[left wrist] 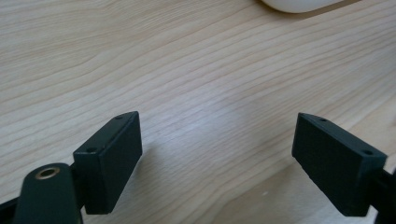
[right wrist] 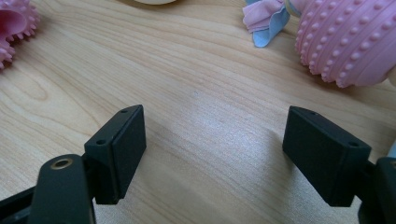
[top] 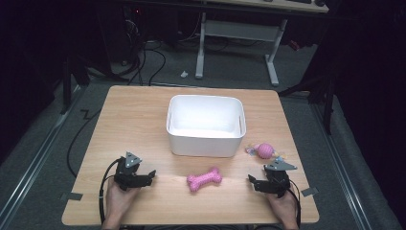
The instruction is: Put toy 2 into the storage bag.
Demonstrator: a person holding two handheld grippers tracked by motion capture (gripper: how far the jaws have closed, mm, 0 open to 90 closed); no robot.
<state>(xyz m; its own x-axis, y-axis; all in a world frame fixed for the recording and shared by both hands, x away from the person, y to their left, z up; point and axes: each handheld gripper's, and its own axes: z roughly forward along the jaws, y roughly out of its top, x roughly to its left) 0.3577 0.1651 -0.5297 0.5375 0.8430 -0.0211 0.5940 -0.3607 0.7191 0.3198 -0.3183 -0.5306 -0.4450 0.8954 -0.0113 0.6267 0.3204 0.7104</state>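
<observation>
A white bin point(top: 206, 125) stands in the middle of the wooden table point(top: 129, 120). In front of it lies a pink bone toy point(top: 204, 178). A pink knobbly ball toy point(top: 264, 150) with cloth tails sits to the right of the bin. My left gripper point(top: 152, 177) rests on the table at the near left, open, with only bare wood between its jaws point(left wrist: 215, 154). My right gripper point(top: 251, 182) rests at the near right, open and empty. In the right gripper view the ball toy point(right wrist: 350, 42) is at the upper right and the bone toy's edge point(right wrist: 14, 28) at the upper left.
Beyond the table are a grey carpeted floor, cables and a white desk frame point(top: 237, 33). Tape marks point(top: 71, 196) stick to the table's near corners. Bare wood stretches between the two grippers around the bone toy.
</observation>
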